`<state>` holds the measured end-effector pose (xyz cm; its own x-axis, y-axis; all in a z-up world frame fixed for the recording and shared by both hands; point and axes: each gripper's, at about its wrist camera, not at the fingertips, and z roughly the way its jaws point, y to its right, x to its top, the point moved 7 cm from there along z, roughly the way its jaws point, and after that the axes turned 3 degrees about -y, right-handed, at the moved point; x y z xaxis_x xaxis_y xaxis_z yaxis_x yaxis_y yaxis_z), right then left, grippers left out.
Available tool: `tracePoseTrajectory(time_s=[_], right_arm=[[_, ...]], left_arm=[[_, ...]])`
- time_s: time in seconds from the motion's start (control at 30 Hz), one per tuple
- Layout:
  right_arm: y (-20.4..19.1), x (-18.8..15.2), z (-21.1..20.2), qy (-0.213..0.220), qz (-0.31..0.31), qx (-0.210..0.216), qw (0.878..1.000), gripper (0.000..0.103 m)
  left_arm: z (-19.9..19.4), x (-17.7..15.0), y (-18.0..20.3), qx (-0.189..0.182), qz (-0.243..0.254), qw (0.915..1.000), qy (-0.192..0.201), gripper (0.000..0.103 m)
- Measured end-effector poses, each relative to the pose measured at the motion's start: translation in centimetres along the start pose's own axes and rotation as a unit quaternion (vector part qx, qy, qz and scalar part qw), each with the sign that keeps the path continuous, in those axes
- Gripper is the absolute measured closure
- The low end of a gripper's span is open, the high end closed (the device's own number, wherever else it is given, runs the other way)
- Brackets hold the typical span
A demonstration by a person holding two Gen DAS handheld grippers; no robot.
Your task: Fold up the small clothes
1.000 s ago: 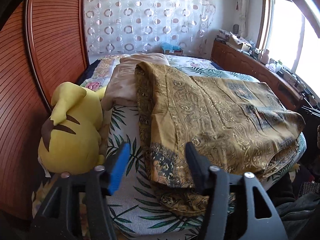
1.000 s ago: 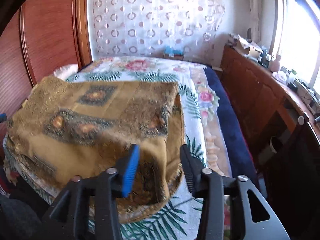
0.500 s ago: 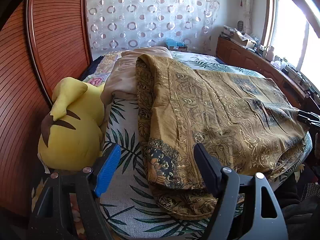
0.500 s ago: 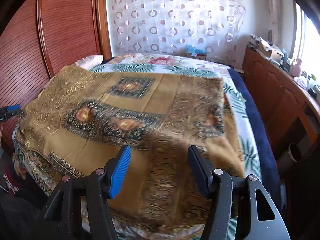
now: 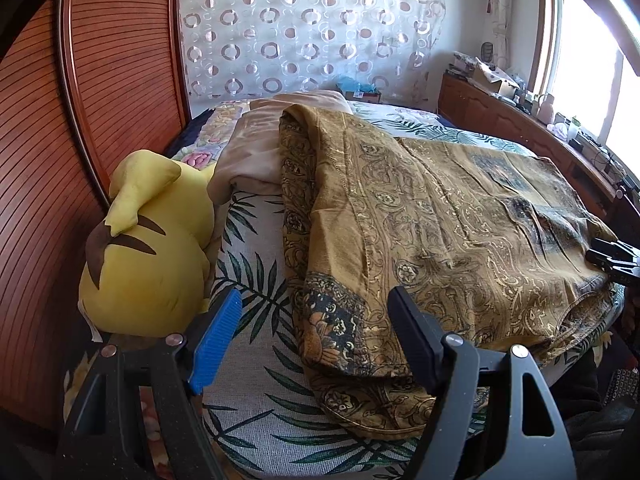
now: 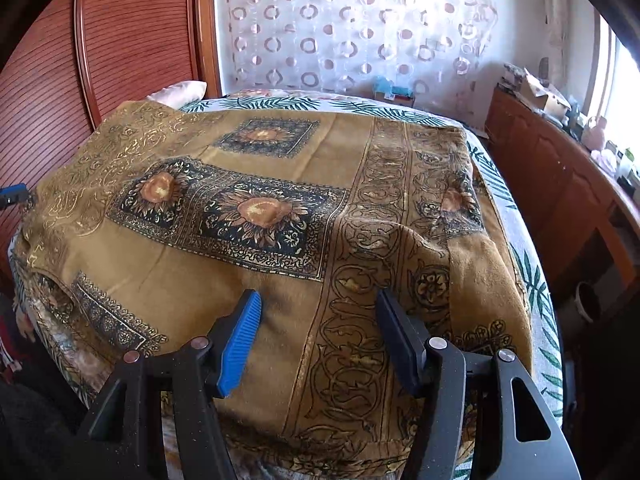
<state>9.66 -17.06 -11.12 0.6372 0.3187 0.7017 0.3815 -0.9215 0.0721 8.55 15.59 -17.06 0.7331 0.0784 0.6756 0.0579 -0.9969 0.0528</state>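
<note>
Currently the mustard patterned garment (image 6: 280, 216) is spread over the bed (image 5: 256, 360), filling mid-frame. Both the left hand-held gripper (image 5: 312, 340) and right hand-held gripper (image 6: 318, 340), just widened, are spread, pinching nothing. Near-edge corners should be pinched evenly, then carried over together.

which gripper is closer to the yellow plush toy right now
Left. The left gripper hangs open just beside the plush toy, which lies by its blue finger. The right gripper is open over the cloth's far side; the toy is outside its view.

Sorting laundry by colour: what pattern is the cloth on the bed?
Mustard-gold cloth with dark sunflower panels; clearest from the right wrist.
</note>
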Motion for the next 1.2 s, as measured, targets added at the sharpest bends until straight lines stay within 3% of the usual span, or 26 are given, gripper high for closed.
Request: tracePoseTrajectory(time_s=[0.57, 0.67, 0.93, 1.0, 1.1, 1.2], right_arm=[[-0.3, -1.5, 0.0, 0.020, -0.003, -0.003, 1.000, 0.038], [-0.3, -1.6, 0.0, 0.022, -0.003, -0.002, 1.000, 0.038], [-0.3, -1.7, -0.1, 0.024, -0.003, -0.002, 1.000, 0.038], [-0.3, -1.7, -0.2, 0.025, -0.003, -0.002, 1.000, 0.037], [-0.3, -1.7, -0.2, 0.026, -0.003, -0.002, 1.000, 0.037], [-0.4, -1.7, -0.2, 0.027, -0.003, -0.002, 1.000, 0.037]], left_arm=[[1.8, -2.1, -1.5, -0.002, -0.026, 0.9994, -0.021, 0.028], [2.0, -2.1, -1.0, -0.018, -0.020, 0.9994, -0.021, 0.044], [2.8, -2.3, -0.7, -0.029, -0.023, 0.9990, -0.025, 0.056], [2.7, -2.2, -0.3, -0.042, -0.018, 0.9987, -0.025, 0.078], [2.5, -2.0, 0.5, -0.051, -0.005, 0.9984, -0.024, 0.097], [1.6, -1.3, 1.3, -0.064, -0.004, 0.9979, -0.006, 0.098]])
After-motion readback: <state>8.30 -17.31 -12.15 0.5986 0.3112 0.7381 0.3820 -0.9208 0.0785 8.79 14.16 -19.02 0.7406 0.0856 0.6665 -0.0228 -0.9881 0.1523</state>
